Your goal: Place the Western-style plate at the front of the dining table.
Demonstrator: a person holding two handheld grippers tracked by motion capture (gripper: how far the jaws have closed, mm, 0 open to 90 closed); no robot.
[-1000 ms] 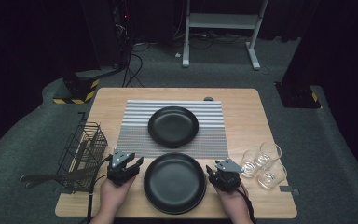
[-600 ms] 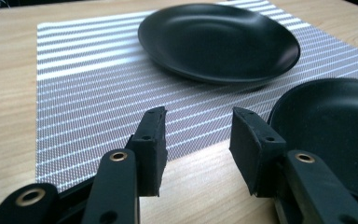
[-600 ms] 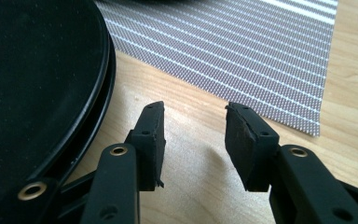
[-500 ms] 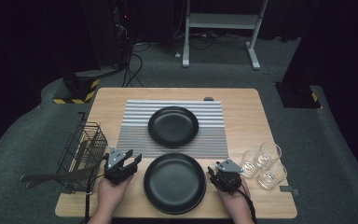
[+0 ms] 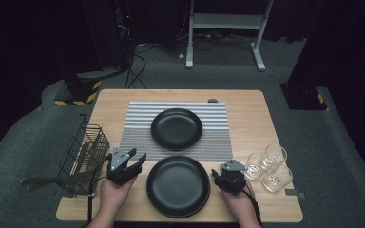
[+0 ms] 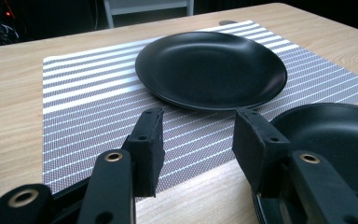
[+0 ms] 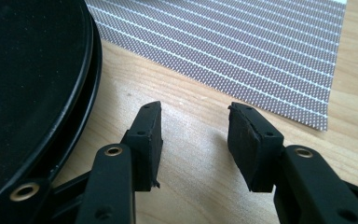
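At the near edge of the wooden table (image 5: 259,118), a stack of big black plates (image 5: 178,186) sits between the two grippers, just shy of the striped placemat (image 5: 138,128). The right gripper view shows two rims there, one plate lying in another.

The left gripper (image 5: 132,164) is just beside the stack's left rim. Its jaws have just been opening and now stand roughly half apart, with nothing between them: in the left gripper view you look straight through the gap at placemat and bare wood. Its right-hand pad (image 6: 256,147) looks to sit right at the plate's edge, but I can't tell if it actually touches.

The right gripper (image 5: 218,178) is at the stack's right rim, jaws also about half apart and not gripping anything. In the right gripper view only bare table shows between the pads (image 7: 147,135), and the plate rim lies off to their left, clear of them.

A second, smaller black plate (image 5: 177,128) sits on the placemat farther back. A wire rack (image 5: 83,156) hangs at the left table edge, and three clear glasses (image 5: 268,166) are clustered on the right, close to the right gripper.
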